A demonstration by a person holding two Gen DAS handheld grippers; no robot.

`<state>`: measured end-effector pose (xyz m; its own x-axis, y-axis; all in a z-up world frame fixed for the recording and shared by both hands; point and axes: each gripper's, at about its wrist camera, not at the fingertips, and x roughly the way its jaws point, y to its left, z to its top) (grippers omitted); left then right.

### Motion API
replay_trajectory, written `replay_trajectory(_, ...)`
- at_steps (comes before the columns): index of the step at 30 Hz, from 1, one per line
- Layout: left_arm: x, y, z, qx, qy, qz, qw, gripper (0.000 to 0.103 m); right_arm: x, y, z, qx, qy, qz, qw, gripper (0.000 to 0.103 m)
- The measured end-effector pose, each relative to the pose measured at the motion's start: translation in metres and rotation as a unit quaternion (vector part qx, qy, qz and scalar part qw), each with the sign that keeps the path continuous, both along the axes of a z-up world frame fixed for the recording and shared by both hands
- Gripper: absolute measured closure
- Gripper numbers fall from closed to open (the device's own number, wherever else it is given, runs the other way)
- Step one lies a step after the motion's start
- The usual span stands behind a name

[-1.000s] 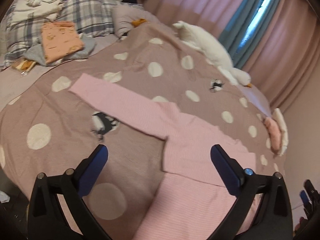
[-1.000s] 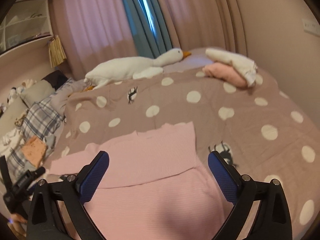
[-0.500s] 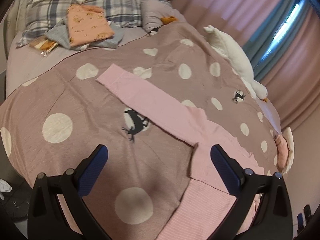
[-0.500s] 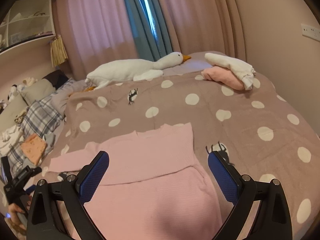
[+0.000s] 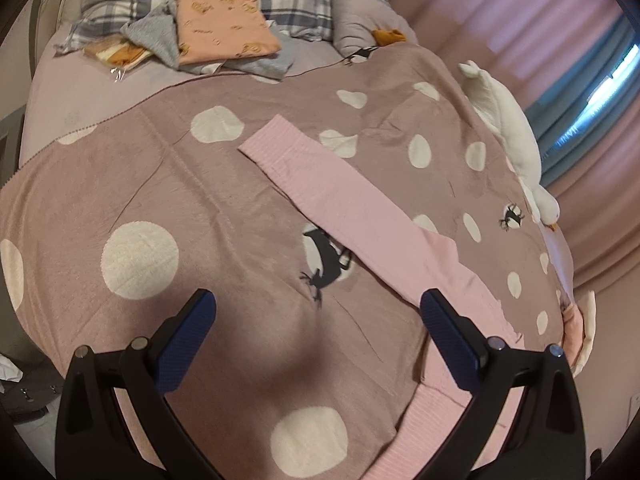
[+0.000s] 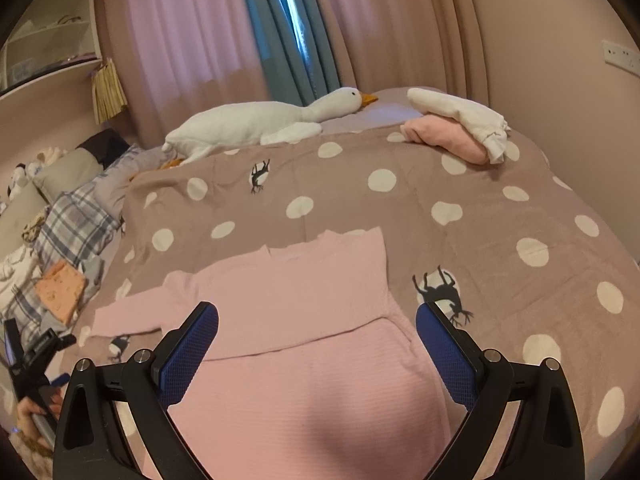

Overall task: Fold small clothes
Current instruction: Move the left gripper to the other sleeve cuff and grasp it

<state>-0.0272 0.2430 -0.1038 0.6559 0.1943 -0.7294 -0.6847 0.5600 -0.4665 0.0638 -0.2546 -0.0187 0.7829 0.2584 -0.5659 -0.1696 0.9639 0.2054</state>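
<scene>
pink sweater (image 6: 304,320) lies flat beneath both empty, spread hand-held grippers.

Left tool (image 5: 318,316) spread wide, blue-padded fingers (image 5: 186,344) at 7 and 5 o'clock of its own view, gripping nothing, held clear above the surface below. Right tool (image 6: 317,320) likewise parted wide, pads (image 6: 444,354) empty, hovering with nothing between them. Seen from the right wrist at 8 o'clock: left tool (image 6: 34,354) as a dark frame tilted upward, with the hand (image 6: 32,410) wrapped round its handle at the lower edge.
</scene>
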Motion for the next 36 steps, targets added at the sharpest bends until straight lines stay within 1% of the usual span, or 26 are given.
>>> replay_trajectory(3,0.001,0.015,-0.007,-0.016,0.000,0.010,0.9998,0.002,0.001,0.002,-0.001,-0.002,0.002,0.002,1.000,0.005)
replay_trajectory(6,0.000,0.029,-0.015,-0.032,-0.002,0.023,0.9992,0.005,0.002,0.003,-0.001,-0.004,0.006,-0.001,1.000,0.005)
replay_trajectory(8,0.000,0.038,-0.020,-0.037,0.004,0.033,0.9987,0.009,0.003,0.003,-0.002,-0.003,0.009,0.000,1.000,0.005)
replay_trajectory(10,0.000,0.044,-0.025,-0.040,0.014,0.039,0.9984,0.011,0.004,0.004,-0.004,-0.003,0.010,0.001,1.000,0.005)
replay_trajectory(15,0.001,0.056,-0.036,-0.048,0.020,0.057,0.9970,0.016,0.011,0.004,-0.011,-0.009,0.025,-0.003,1.000,0.005)
replay_trajectory(19,0.011,0.067,-0.042,-0.053,0.021,0.058,0.9967,0.025,0.014,0.004,-0.014,-0.004,0.032,-0.005,0.999,0.005)
replay_trajectory(20,0.013,0.072,-0.044,-0.056,0.019,0.061,0.9964,0.029,0.014,0.004,-0.015,-0.005,0.032,-0.006,0.999,0.005)
replay_trajectory(21,0.015,0.075,-0.045,-0.059,0.017,0.065,0.9960,0.032,0.014,0.004,-0.016,-0.008,0.034,-0.007,0.999,0.005)
replay_trajectory(23,0.019,0.085,-0.048,-0.069,0.010,0.074,0.9948,0.041,0.015,0.004,-0.018,-0.011,0.036,-0.007,0.999,0.005)
replay_trajectory(25,0.024,0.096,-0.052,-0.079,0.007,0.086,0.9931,0.047,0.016,0.005,-0.019,-0.013,0.038,-0.008,0.999,0.005)
replay_trajectory(27,0.028,0.104,-0.055,-0.080,0.011,0.100,0.9916,0.052,0.017,0.003,-0.019,-0.013,0.039,-0.009,0.999,0.005)
replay_trajectory(29,0.031,0.112,-0.059,-0.086,0.010,0.109,0.9903,0.060,0.019,0.002,-0.020,-0.012,0.039,-0.012,0.999,0.005)
replay_trajectory(33,0.036,0.128,-0.071,-0.126,-0.017,0.119,0.9847,0.067,0.022,0.001,-0.021,-0.015,0.041,-0.016,0.999,0.005)
replay_trajectory(34,0.038,0.131,-0.073,-0.128,-0.023,0.120,0.9842,0.067,0.022,0.000,-0.021,-0.015,0.042,-0.016,0.999,0.005)
replay_trajectory(36,0.043,0.135,-0.074,-0.129,-0.020,0.123,0.9838,0.068,0.023,0.000,-0.022,-0.015,0.043,-0.018,0.999,0.005)
